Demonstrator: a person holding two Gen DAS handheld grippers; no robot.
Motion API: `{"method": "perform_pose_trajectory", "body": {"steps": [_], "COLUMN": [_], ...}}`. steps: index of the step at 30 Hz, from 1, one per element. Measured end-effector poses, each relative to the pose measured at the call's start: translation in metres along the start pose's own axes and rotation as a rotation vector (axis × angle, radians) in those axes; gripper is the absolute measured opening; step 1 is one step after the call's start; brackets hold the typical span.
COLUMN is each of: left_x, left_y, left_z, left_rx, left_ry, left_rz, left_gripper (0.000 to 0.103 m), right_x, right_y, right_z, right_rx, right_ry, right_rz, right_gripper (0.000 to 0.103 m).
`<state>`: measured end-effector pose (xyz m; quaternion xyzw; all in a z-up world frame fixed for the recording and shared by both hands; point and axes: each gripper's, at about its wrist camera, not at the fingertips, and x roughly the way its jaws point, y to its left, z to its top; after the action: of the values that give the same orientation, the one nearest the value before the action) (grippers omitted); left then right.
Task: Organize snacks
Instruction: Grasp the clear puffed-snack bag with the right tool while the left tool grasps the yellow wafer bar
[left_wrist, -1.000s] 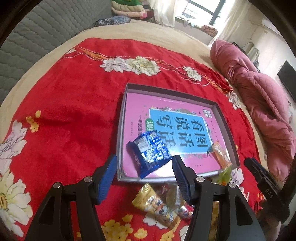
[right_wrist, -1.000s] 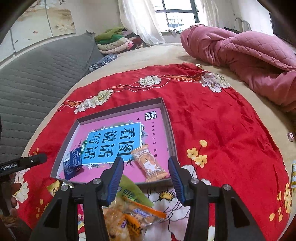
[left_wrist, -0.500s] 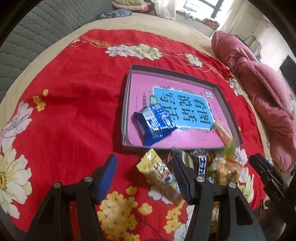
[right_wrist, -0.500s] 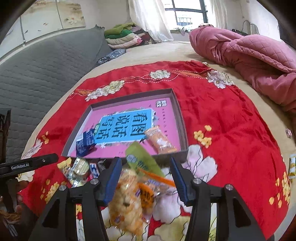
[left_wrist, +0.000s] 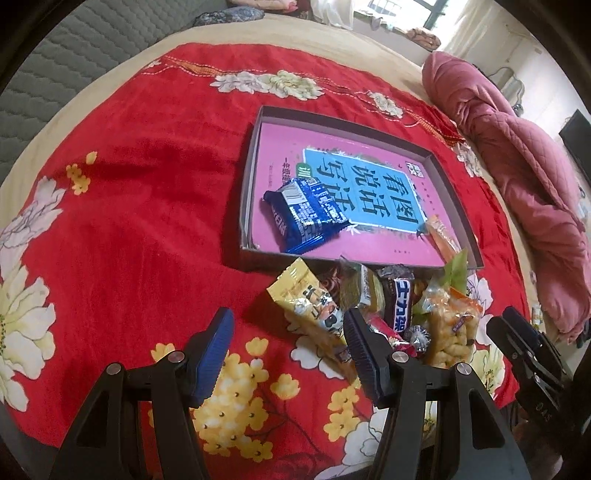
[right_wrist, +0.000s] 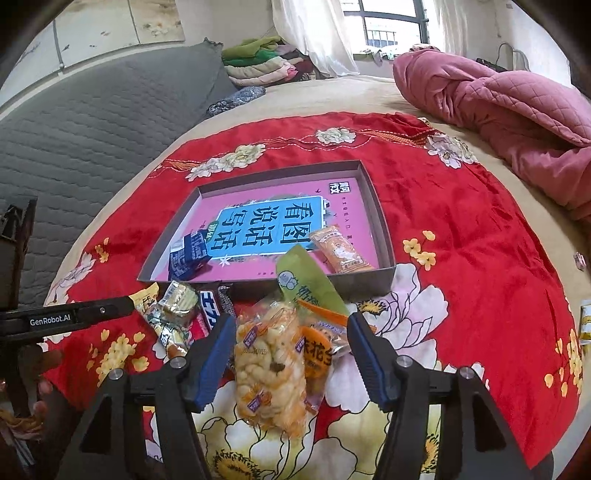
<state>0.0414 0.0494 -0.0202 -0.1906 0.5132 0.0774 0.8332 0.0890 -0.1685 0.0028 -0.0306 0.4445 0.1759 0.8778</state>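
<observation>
A shallow grey box with a pink printed floor lies on the red flowered cloth. Inside it are a blue wrapper and an orange packet. A pile of snacks lies in front of the box: a yellow packet, a dark bar, a clear bag of puffs and a green packet. My left gripper is open above the cloth beside the yellow packet. My right gripper is open with the puff bag between its fingers, not squeezed.
A pink quilt is bunched on the right of the bed. A grey padded headboard runs along the left. Folded clothes sit by the window. Small items lie at the cloth's right edge.
Both grippers have drawn back from the box toward me. The snack pile in front of the box has come fully into view. Both stay open.
</observation>
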Motion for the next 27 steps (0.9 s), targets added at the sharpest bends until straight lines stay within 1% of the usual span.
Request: {"method": "perform_pose_trajectory", "body": {"steps": [6, 11, 16, 27], "left_x": [0.002, 0.002, 0.002, 0.01], "left_y": [0.003, 0.005, 0.005, 0.008], "left_z": [-0.006, -0.011, -0.014, -0.019], "left_rx": [-0.009, -0.011, -0.019, -0.05], "left_ry": [0.025, 0.04, 0.052, 0.082], "left_rz": [-0.002, -0.006, -0.02, -0.046], "left_gripper": [0.063, 0.063, 0.063, 0.063], "right_x": [-0.002, -0.002, -0.001, 0.009], "right_y": [0.004, 0.01, 0.018, 0.023], "right_z": [-0.005, -0.014, -0.023, -0.03], "right_rx": [-0.01, -0.031, -0.06, -0.092], "right_ry": [0.012, 0.039, 0.067, 0.111], "right_rz": [0.003, 0.002, 0.0, -0.019], "right_gripper": [0.062, 0.062, 0.062, 0.062]}}
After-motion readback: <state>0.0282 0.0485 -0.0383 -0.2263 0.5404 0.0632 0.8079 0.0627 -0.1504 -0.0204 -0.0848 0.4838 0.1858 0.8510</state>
